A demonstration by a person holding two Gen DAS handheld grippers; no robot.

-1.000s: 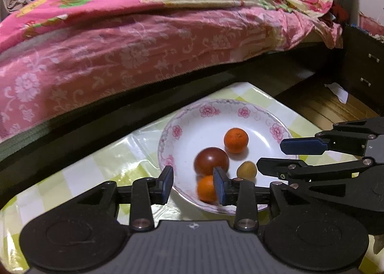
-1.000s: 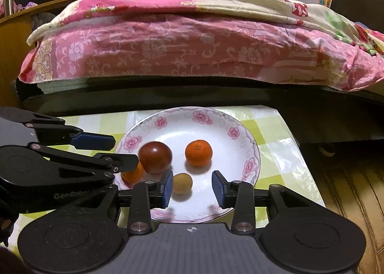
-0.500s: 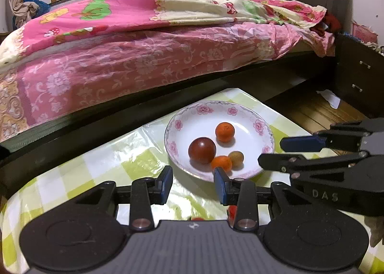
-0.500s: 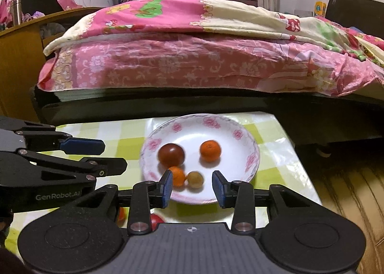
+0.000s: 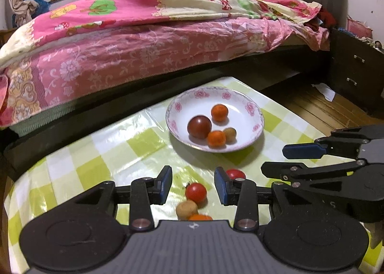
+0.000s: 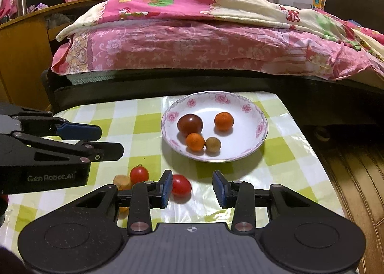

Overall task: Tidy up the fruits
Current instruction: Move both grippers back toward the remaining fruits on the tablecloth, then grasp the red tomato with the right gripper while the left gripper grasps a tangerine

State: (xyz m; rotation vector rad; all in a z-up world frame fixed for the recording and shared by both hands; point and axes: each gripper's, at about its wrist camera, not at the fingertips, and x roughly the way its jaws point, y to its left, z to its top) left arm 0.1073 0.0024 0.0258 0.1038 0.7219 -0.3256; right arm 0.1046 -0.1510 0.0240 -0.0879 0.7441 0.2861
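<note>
Table with green-white checked plastic cover. On it: floral plate at far side; near side two red tomatoes, a brownish fruit, an orange one, mostly hidden.

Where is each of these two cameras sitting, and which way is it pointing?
Left wrist: rides the left gripper, looking across the green-checked table at the floral white plate and bed; the right gripper shows at right.
Right wrist: rides the right gripper, facing the plate squarely; the left gripper shows at left.
Shared: plate, loose red tomatoes, pink bed.
</note>
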